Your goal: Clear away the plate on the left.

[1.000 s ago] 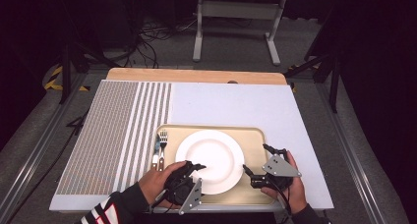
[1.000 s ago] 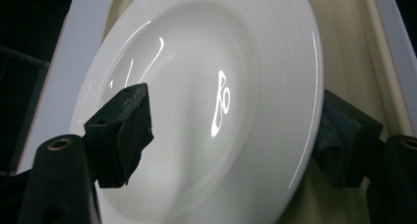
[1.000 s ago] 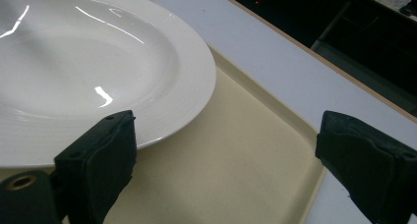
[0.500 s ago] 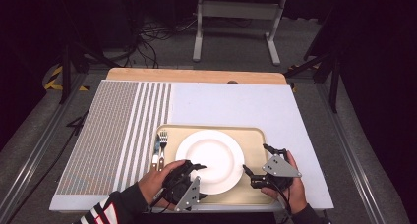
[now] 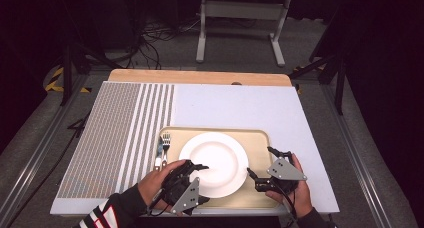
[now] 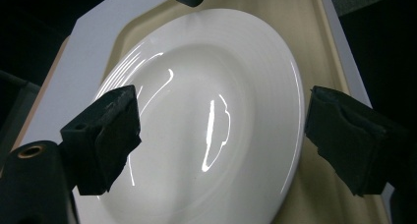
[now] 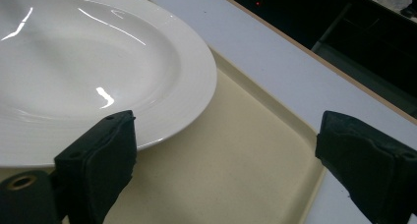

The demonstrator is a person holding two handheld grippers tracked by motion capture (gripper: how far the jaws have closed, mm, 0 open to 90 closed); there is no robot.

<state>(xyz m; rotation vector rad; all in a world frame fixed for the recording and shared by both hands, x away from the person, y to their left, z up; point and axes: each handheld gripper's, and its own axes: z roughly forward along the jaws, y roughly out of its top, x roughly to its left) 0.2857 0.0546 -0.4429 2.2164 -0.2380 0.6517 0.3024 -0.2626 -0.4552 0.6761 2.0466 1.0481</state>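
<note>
High view: a white plate lies flat in the middle of a beige tray, with a fork just outside the tray's left edge, the usual side for a place setting. The tray sits on the white mat near the person's edge of the table, within easy reach of both hands.

The left gripper hangs at the plate's near-left rim. Its jaws have just been opening; in the left gripper view they stand wide apart, 1 pad over the plate, the other over the tray beyond the rim, and neither presses on anything. That reads as a plate just let go, or a pose lined up to take the rim.

The right gripper rests over the tray's right part, beside the plate. Its jaws are spread too, nothing between them but bare tray, likely kept low and near to steady or help with the plate.
</note>
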